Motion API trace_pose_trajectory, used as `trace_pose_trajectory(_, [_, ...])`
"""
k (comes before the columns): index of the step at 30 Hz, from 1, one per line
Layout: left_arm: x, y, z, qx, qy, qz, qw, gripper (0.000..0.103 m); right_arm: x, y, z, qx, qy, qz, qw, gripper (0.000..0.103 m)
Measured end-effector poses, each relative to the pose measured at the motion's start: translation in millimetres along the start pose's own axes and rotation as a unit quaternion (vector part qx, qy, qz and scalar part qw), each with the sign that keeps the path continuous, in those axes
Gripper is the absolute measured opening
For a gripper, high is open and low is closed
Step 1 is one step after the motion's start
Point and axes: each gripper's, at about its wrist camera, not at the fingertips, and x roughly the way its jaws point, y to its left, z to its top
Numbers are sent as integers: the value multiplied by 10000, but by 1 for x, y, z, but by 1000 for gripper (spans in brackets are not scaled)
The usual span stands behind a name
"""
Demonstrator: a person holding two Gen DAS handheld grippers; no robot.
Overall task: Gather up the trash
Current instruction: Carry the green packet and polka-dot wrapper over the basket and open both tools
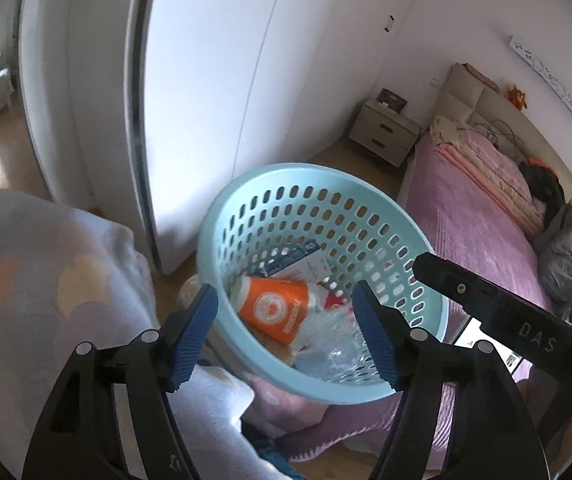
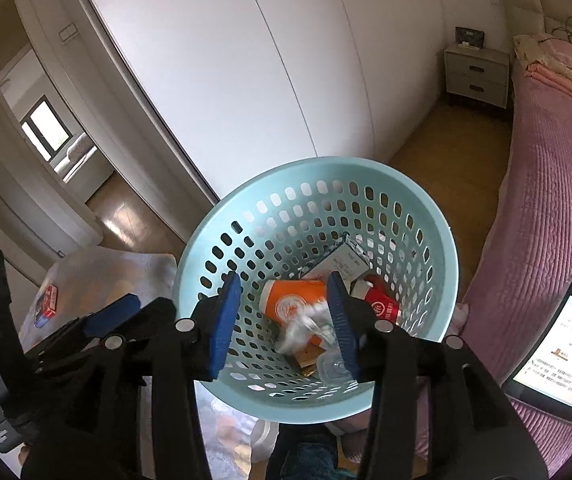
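Left claw (image 1: 286,332) and right claw (image 2: 286,320): both spread, empty, above light-blue perforated basket (image 2: 221,216); orange paper cup (image 2: 290,300) at centre.

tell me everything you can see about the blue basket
The basket is round, pale blue plastic, its wall pierced with rows of oval holes under a smooth rim. It sits upright beside the pink bed, near the white wardrobe. Inside lie an orange paper cup, a red cup, a small carton and clear crumpled plastic. Neither tool touches it.
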Motion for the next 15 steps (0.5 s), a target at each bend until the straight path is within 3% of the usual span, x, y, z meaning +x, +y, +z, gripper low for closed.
trace_pose_trajectory(5, [-15, 8, -6, -92, -69, 44, 9999, 68, -1, 3, -1, 3, 48, 98, 9999, 41])
trace_pose_trajectory(15, [-72, 33, -18, -430, -454, 264, 9977, 68, -21, 47, -9, -490, -76, 486, 9976, 41])
